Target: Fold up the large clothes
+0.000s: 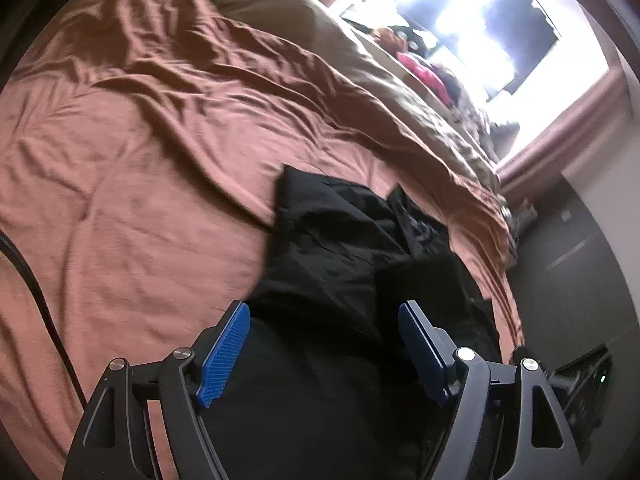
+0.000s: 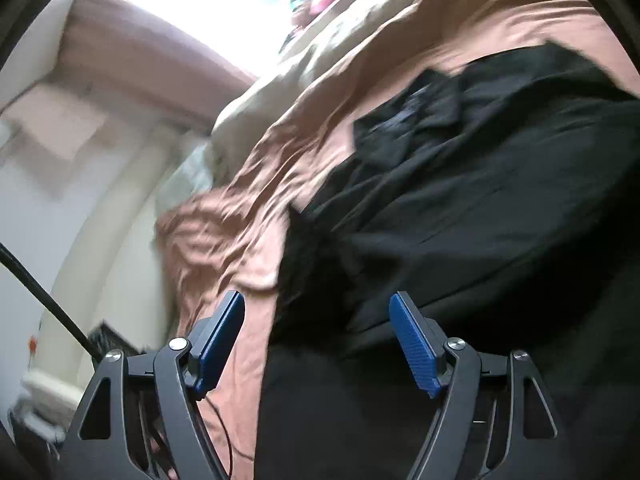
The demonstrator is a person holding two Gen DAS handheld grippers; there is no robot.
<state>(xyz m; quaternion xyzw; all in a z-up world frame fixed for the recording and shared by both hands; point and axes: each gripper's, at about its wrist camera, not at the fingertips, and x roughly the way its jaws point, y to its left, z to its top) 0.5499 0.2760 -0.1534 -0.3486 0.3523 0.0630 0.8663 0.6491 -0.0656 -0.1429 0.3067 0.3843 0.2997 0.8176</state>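
Note:
A large black garment (image 1: 336, 240) lies crumpled on a bed with a wrinkled rust-brown sheet (image 1: 120, 160), near the bed's right edge. My left gripper (image 1: 324, 312) is open with blue pads, held just above the garment's near end, holding nothing. In the right wrist view the same black garment (image 2: 460, 208) fills the right half, bunched with a folded flap near its far end. My right gripper (image 2: 316, 304) is open and empty, over the garment's left edge where it meets the sheet (image 2: 240, 208).
A beige duvet (image 1: 320, 40) is heaped along the far side of the bed. Pink and dark items (image 1: 424, 72) lie by a bright window (image 1: 500, 20). Dark furniture (image 1: 568, 280) stands right of the bed. A black cable (image 1: 36, 292) crosses the sheet at left.

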